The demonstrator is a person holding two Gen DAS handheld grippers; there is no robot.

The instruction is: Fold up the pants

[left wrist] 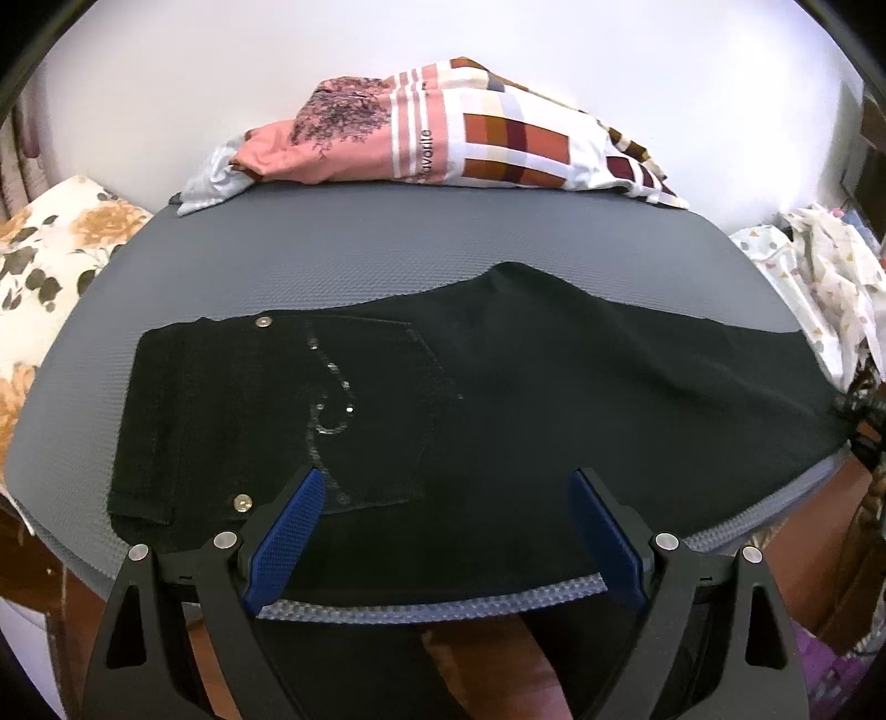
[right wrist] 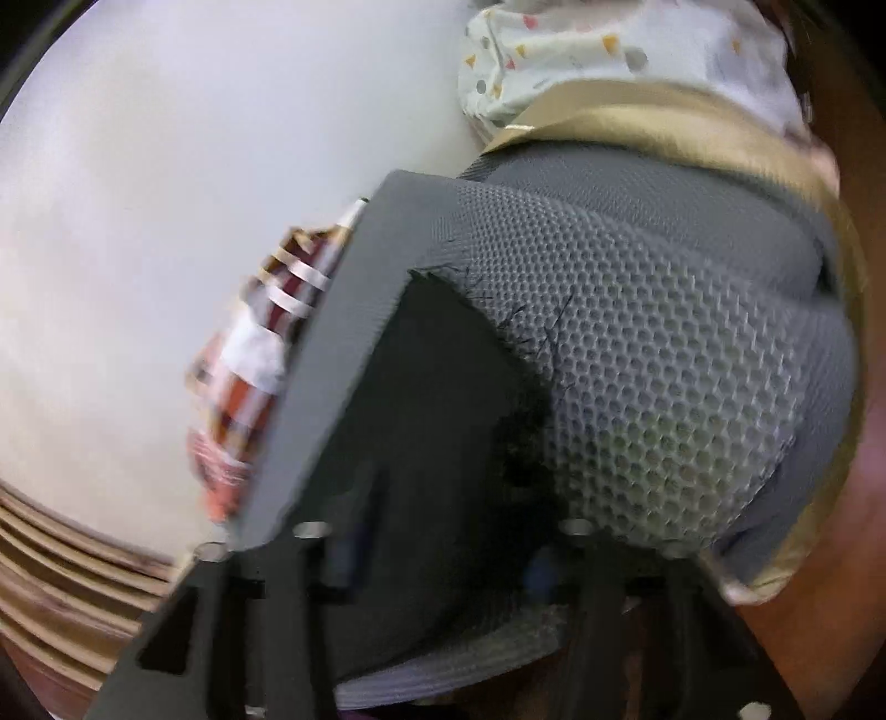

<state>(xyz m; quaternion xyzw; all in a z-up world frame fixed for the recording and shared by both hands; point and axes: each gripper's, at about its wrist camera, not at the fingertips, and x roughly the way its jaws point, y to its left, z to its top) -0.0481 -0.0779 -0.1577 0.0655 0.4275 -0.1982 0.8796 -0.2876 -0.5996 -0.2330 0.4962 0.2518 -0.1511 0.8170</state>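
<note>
Black pants point(left wrist: 443, 399) lie flat across a grey textured mat point(left wrist: 343, 255), waistband at the left, legs running to the right edge. A back pocket with rhinestones point(left wrist: 332, 399) faces up. My left gripper point(left wrist: 448, 487) is open, its blue pads point(left wrist: 290, 526) just above the pants' near edge, holding nothing. In the blurred right wrist view the frayed leg hem point(right wrist: 465, 354) lies on the mat point(right wrist: 664, 360). My right gripper point(right wrist: 437, 559) sits low over that hem; the blur hides how its jaws stand.
A pile of folded pink and checked cloth point(left wrist: 443, 133) lies at the mat's far edge. A floral cushion point(left wrist: 50, 260) is at the left. White patterned fabric point(left wrist: 830, 288) is heaped at the right, also in the right wrist view point(right wrist: 609, 50).
</note>
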